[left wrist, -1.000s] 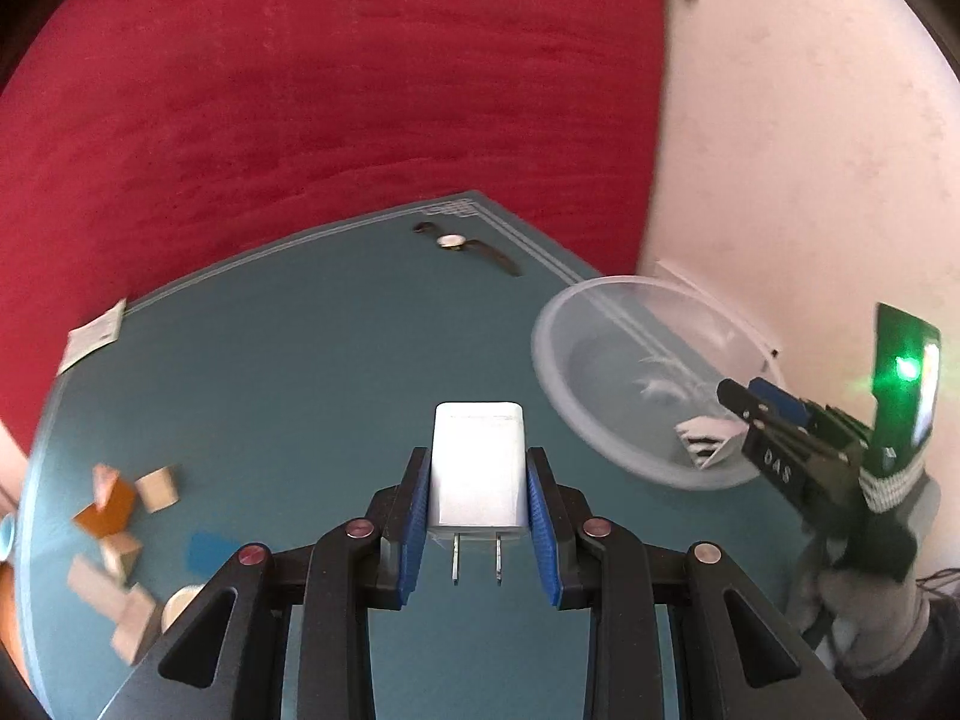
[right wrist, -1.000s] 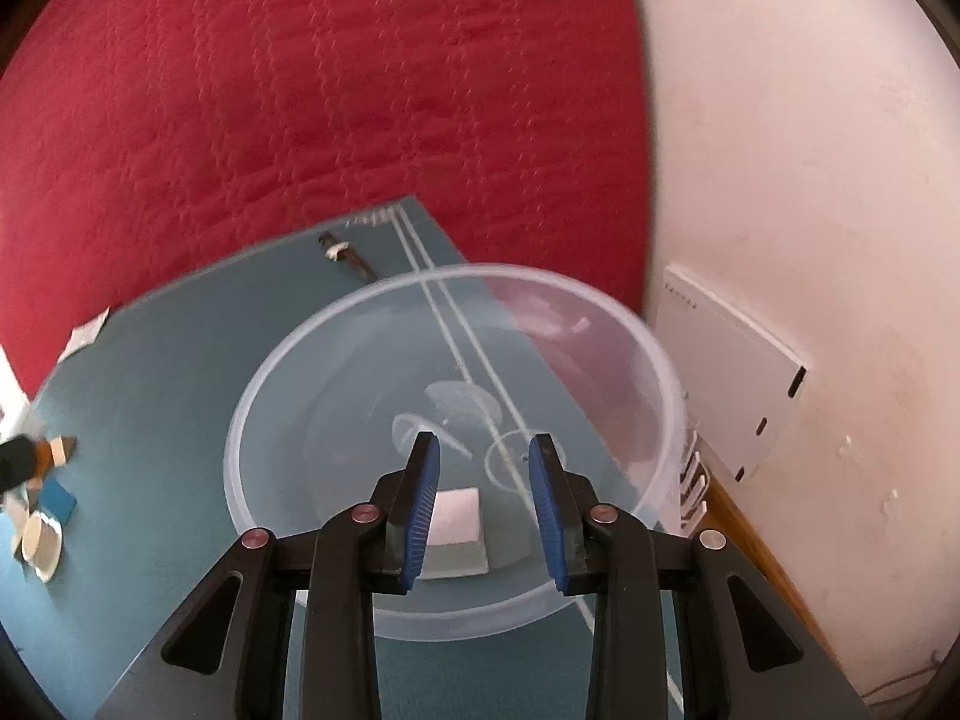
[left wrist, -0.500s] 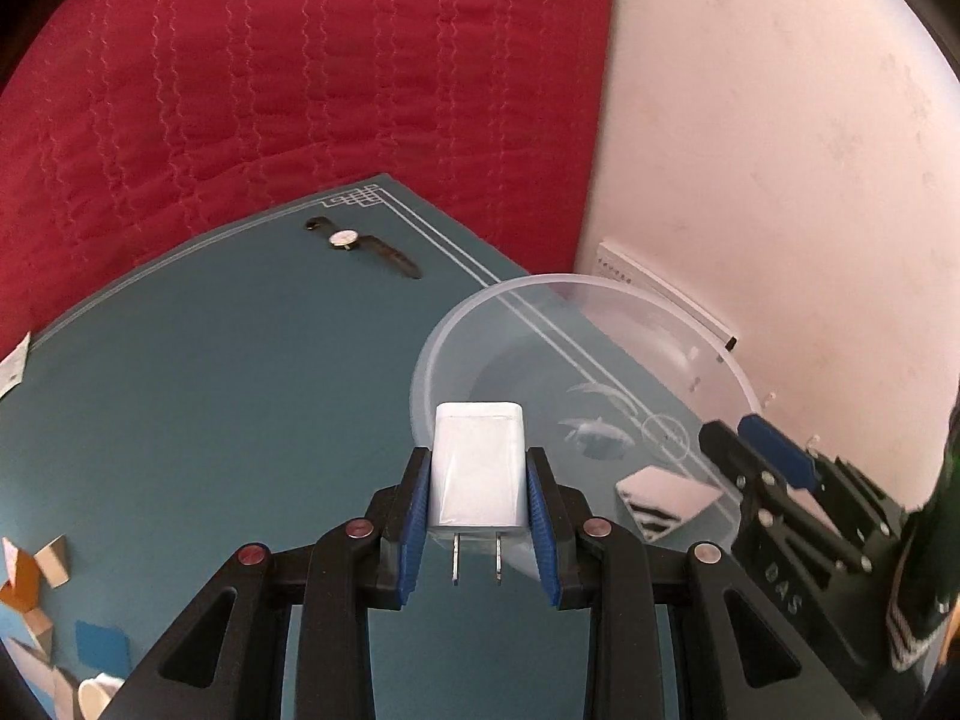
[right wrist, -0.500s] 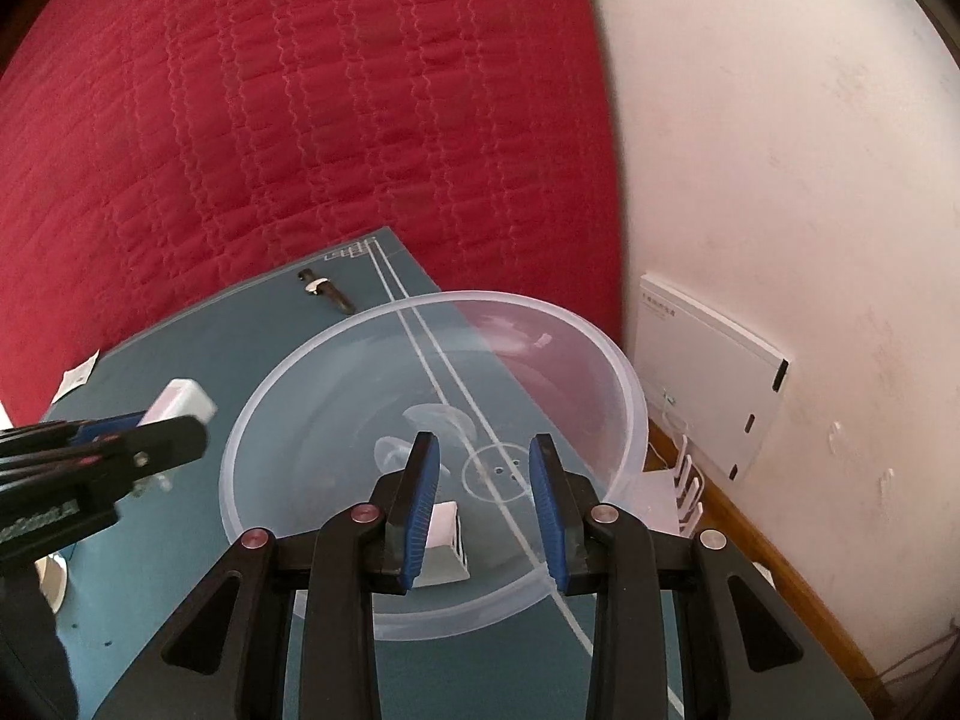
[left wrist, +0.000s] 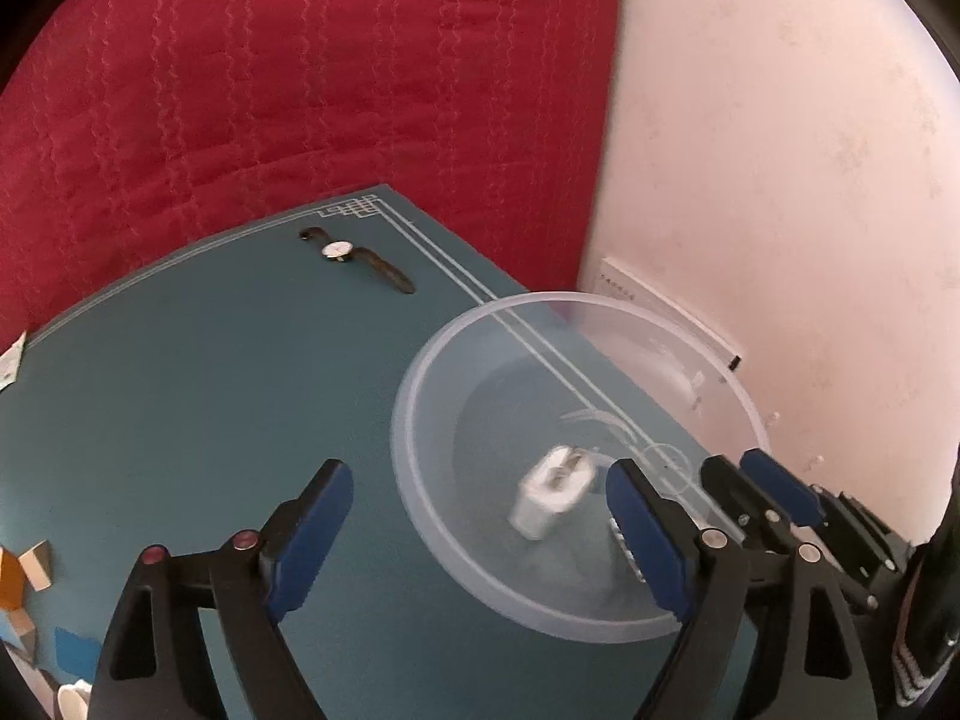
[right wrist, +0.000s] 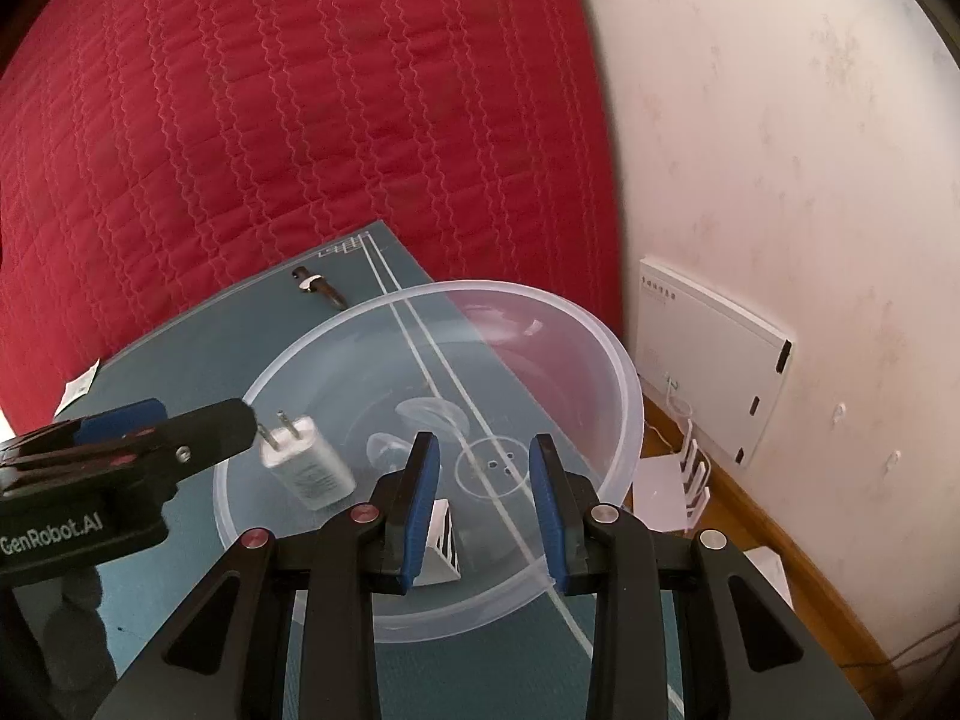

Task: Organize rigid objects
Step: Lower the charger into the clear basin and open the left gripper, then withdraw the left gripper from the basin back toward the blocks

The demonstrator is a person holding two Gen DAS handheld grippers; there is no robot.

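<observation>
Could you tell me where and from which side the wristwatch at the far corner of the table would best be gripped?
Probably at the round case of the wristwatch, coming down from above. It lies flat on the blue table with its strap stretched out in a line, so a gripper closing across that line meets the case's rigid sides; the thin strap looks too low to pinch.

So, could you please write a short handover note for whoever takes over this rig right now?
Left gripper: jaws opening, nothing between them; the white charger is loose inside the clear bowl, blurred, apparently dropping.
Right gripper: shut, empty, poised at the bowl's near rim.
Done: charger released into the bowl, plus a small striped white piece already in it.
Left: the wristwatch at the mat's far edge and the wooden blocks at the near left are not yet in the bowl.
</observation>
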